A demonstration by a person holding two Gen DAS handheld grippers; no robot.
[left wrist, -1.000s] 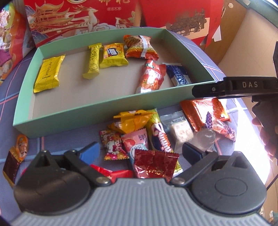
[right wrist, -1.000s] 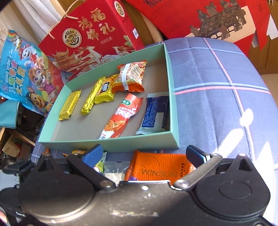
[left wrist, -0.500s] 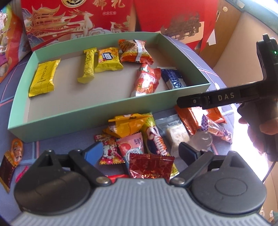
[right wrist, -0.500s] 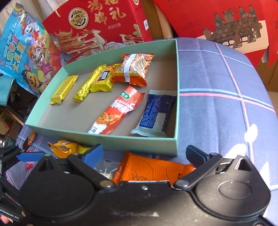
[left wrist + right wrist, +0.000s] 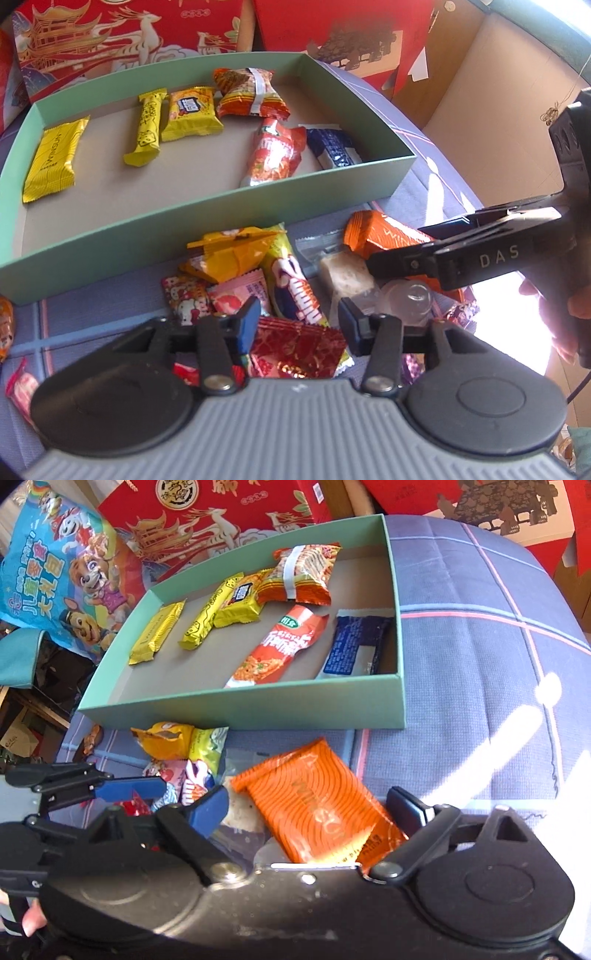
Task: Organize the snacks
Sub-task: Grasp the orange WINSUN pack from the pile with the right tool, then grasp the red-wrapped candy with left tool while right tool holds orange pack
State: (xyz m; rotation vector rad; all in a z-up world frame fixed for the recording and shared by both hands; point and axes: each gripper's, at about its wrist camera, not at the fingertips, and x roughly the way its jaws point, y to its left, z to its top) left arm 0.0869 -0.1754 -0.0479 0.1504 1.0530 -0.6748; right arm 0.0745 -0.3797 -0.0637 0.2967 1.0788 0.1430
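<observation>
On the blue checked bench (image 5: pixel 480 635), a shallow green box (image 5: pixel 207 229) holds six snacks: a yellow wafer (image 5: pixel 51 158) at the left, a yellow bar (image 5: pixel 146 129), a yellow square pack (image 5: pixel 190 112), an orange noodle pack (image 5: pixel 251 94) at the far side, a red sachet (image 5: pixel 275 153) and a blue packet (image 5: pixel 332 147) against the right wall. Near the box's front wall lies a loose pile of sweets.

The left wrist view shows the left tool (image 5: pixel 297 321) with its fingers apart, straddling a dark red foil sweet (image 5: pixel 295 349) in the pile; whether the pads touch it cannot be told. Just beyond it lie a pink strawberry sweet (image 5: pixel 240 295), a Hello Kitty sweet (image 5: pixel 184 299), a yellow-green pack (image 5: pixel 291 280) and a golden pouch (image 5: pixel 229 251). This view alone shows a clear jelly cup (image 5: pixel 406 299) and a nougat piece (image 5: pixel 345 275) beneath the right tool's arm.

The right wrist view shows the right tool (image 5: pixel 314 808) with its fingers spread wide on either side of an orange WINSUN pack (image 5: pixel 314 801), which lies just near the box's front wall; contact is not clear. Only this view shows a blue cartoon bag (image 5: pixel 62 565) left of the box, beside a red gift box (image 5: pixel 221 509) at the far side.
</observation>
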